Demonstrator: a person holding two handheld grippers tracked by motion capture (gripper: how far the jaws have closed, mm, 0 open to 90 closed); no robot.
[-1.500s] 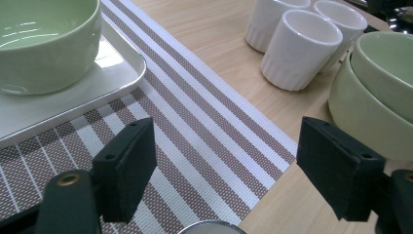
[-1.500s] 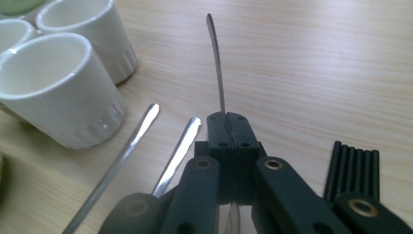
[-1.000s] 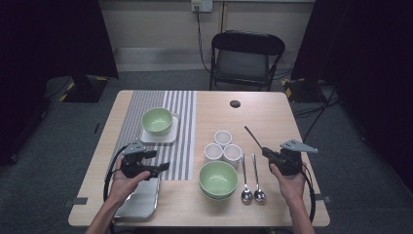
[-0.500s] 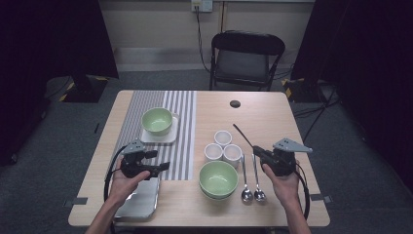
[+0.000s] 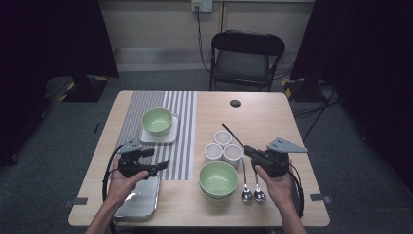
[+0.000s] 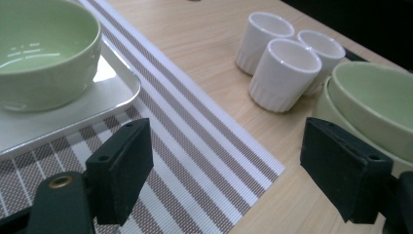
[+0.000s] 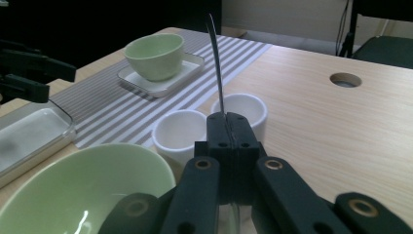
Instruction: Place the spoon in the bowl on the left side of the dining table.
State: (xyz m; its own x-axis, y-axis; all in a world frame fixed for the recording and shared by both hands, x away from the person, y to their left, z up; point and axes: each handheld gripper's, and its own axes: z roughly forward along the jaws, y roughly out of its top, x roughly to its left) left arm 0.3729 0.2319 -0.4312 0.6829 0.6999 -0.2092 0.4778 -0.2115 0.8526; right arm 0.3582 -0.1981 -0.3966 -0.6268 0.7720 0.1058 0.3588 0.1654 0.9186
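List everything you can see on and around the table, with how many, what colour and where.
Bowls: three, green; one on the white tray on the mat, two stacked at the near edge.
Cups: three, white, clustered mid-table.
Spoons: two, silver, right of the stacked bowls.
Held spoon: one, dark, handle sticking out.
Mat: one, striped grey-white, left half.
Steel tray: one, near left corner.
Table: one, wood, with a cable hole.
Chair: one, black, beyond the table.
Left gripper: open, above the mat.
Right gripper: shut on the held spoon.
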